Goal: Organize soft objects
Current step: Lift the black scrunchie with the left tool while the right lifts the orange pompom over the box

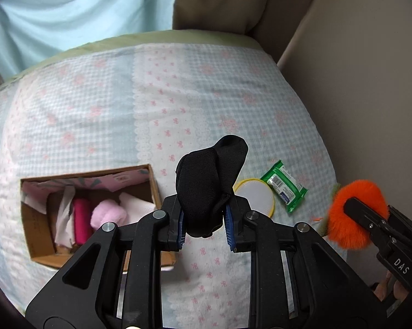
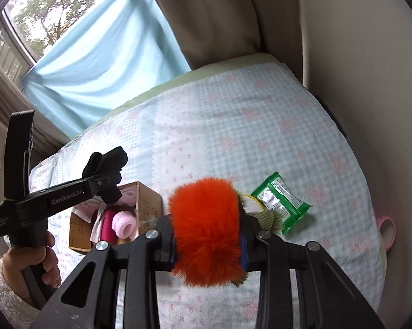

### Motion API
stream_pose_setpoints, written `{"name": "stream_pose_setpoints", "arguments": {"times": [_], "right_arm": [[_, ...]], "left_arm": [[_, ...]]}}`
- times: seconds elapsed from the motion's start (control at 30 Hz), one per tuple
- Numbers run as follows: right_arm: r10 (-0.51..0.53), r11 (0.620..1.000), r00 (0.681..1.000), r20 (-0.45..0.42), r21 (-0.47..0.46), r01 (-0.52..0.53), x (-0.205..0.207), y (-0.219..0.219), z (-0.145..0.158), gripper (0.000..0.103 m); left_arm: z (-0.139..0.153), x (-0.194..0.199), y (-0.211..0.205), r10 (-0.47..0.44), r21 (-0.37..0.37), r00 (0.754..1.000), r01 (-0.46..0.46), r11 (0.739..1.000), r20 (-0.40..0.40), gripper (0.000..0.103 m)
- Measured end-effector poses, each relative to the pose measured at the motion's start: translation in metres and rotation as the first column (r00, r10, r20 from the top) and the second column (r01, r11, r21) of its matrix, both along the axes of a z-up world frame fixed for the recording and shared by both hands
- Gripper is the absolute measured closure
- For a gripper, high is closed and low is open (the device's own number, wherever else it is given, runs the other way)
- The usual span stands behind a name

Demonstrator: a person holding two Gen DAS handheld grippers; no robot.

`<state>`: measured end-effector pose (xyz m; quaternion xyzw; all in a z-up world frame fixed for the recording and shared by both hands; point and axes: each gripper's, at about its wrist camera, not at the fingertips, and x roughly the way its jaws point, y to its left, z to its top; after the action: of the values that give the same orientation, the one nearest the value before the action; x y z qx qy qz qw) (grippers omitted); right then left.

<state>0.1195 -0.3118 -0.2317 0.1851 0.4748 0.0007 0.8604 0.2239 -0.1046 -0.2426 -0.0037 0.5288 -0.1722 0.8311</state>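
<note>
My left gripper (image 1: 204,218) is shut on a black sock (image 1: 208,183) and holds it above the bed, just right of an open cardboard box (image 1: 36,235). The box holds a pink fluffy item (image 1: 107,213), a magenta roll (image 1: 81,219) and white cloth. My right gripper (image 2: 207,235) is shut on an orange fluffy toy (image 2: 206,227) with an olive-green part (image 2: 269,216), held above the bed. The left gripper and sock (image 2: 107,170) show above the box (image 2: 148,200) in the right wrist view. The orange toy (image 1: 354,213) shows at the right in the left wrist view.
A green wipes packet (image 1: 284,185) and a round white, yellow-rimmed disc (image 1: 256,196) lie on the checked bedspread (image 1: 178,96). A light blue curtain (image 2: 102,54) and beige headboard (image 2: 219,13) stand behind the bed. A pink object (image 2: 386,230) sits off the bed's right edge.
</note>
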Motion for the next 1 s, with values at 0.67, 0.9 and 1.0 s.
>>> {"name": "stream_pose_setpoints", "arguments": {"times": [0.67, 0.9, 1.0], "right_arm": [[0.211, 0.977, 0.973, 0.088, 0.000, -0.212, 0.031, 0.198, 0.089, 0.073], [0.153, 0.988, 0.986, 0.061, 0.028, -0.155, 0.048, 0.259, 0.076, 0.073], [0.140, 0.989, 0.989, 0.035, 0.035, -0.142, 0.062, 0.277, 0.060, 0.073]], "left_arm": [[0.031, -0.038, 0.236, 0.151, -0.001, 0.988, -0.151, 0.989, -0.029, 0.083], [-0.006, -0.013, 0.284, 0.087, 0.044, 0.991, -0.083, 0.996, -0.097, 0.083], [-0.028, 0.001, 0.289, 0.067, 0.057, 0.989, -0.060, 0.997, -0.134, 0.083]]}}
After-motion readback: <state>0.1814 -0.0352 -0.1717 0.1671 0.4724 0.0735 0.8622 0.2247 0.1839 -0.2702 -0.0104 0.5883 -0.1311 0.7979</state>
